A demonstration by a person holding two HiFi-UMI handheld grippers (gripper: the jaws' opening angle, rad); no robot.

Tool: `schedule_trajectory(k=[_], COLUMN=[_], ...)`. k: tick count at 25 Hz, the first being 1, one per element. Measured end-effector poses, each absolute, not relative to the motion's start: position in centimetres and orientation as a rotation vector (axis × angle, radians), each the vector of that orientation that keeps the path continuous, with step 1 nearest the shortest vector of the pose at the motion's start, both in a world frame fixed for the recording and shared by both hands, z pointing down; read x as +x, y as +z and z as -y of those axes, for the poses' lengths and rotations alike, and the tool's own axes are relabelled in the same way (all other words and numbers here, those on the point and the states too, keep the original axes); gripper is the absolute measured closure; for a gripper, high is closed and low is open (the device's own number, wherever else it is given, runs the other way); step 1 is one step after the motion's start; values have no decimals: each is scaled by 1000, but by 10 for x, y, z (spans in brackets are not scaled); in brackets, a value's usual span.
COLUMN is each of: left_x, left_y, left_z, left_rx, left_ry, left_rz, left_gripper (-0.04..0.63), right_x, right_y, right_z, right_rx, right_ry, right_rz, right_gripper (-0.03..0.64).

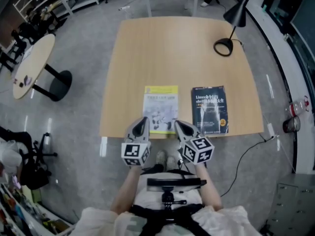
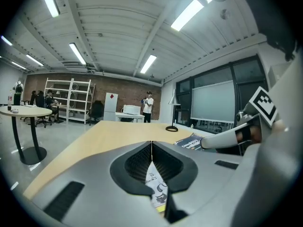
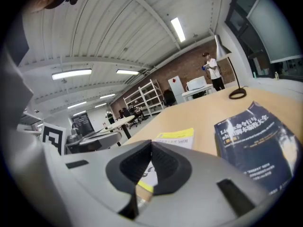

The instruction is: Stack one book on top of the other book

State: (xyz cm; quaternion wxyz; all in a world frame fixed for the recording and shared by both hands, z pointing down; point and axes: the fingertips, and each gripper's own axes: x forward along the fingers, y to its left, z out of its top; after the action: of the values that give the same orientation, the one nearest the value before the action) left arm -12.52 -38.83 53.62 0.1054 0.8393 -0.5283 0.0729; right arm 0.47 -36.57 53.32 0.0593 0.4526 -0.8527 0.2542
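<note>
- The yellow book (image 1: 161, 108) and the dark blue book (image 1: 209, 109) lie flat, side by side but apart, at the table's (image 1: 172, 48) near edge.
- The left gripper (image 1: 143, 121) and right gripper (image 1: 178, 125) hover by the yellow book's near end, both clenched and empty.
- A black lamp (image 1: 231, 28) stands near the far right corner.

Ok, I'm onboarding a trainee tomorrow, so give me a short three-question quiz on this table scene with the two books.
1. True or false: the yellow book already lies on top of the dark blue book.
2. Which thing stands near the far right corner of the table? A) a mug B) a black desk lamp C) a laptop
3. Fill in: the left tongs and the right tongs both have their jaws ___ and hold nothing.

Key: 1 false, the books lie side by side, apart; 2 B; 3 shut.
</note>
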Motion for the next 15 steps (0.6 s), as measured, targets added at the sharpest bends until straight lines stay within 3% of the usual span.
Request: schedule_trajectory(k=[15], left_x=[-115], left_y=[644], left_z=[451], left_rx=[2283], left_ry=[557], left_rz=[1382], left_gripper=[586], right_x=[-6], right_y=[637], right_z=[431], right_rx=[1370], right_ry=[909], right_rz=[2236], right_gripper=[615])
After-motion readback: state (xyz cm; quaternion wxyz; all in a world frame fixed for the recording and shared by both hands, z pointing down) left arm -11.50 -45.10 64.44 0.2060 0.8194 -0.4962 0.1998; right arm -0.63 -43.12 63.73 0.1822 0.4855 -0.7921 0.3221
